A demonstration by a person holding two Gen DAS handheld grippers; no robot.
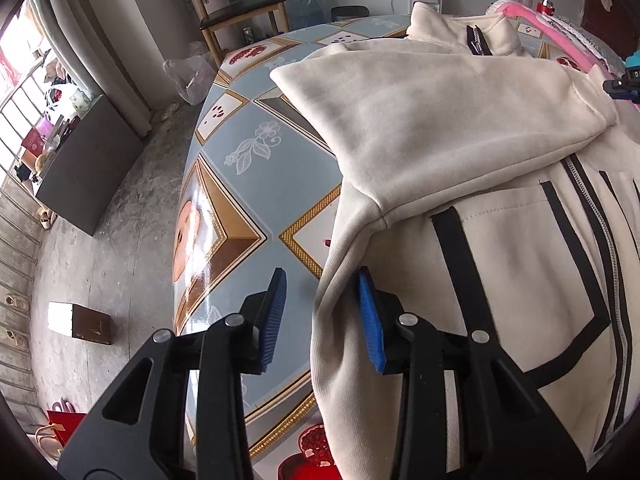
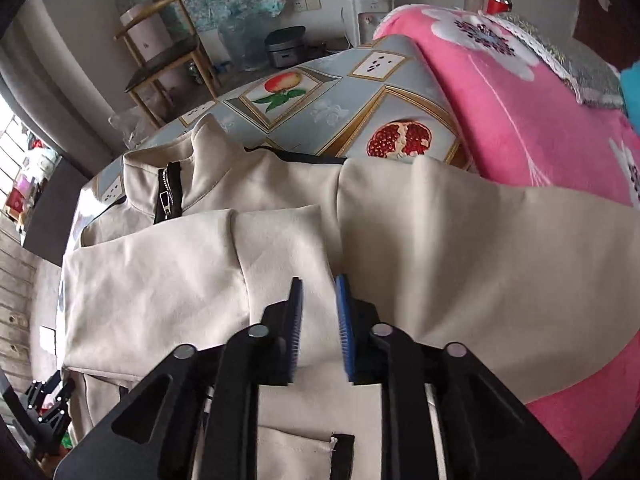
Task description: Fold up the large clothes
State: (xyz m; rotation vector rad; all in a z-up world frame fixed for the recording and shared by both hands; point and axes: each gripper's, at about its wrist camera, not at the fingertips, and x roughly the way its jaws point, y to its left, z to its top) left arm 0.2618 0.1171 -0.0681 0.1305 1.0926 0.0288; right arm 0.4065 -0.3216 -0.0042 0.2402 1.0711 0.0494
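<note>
A cream zip-up jacket with black trim lies on the patterned table, collar at the far end. One sleeve is folded across its chest. My left gripper is open at the jacket's left side edge, one pad over the table, the other against the fabric. In the right wrist view the jacket fills the middle, its other sleeve spread toward the pink blanket. My right gripper is open just above the fabric and holds nothing. The left gripper shows at the lower left of the right wrist view.
A pink flowered blanket lies on the table's right side. A wooden chair, water bottles and a rice cooker stand beyond the table's far end. A dark cabinet and a small box stand on the floor left.
</note>
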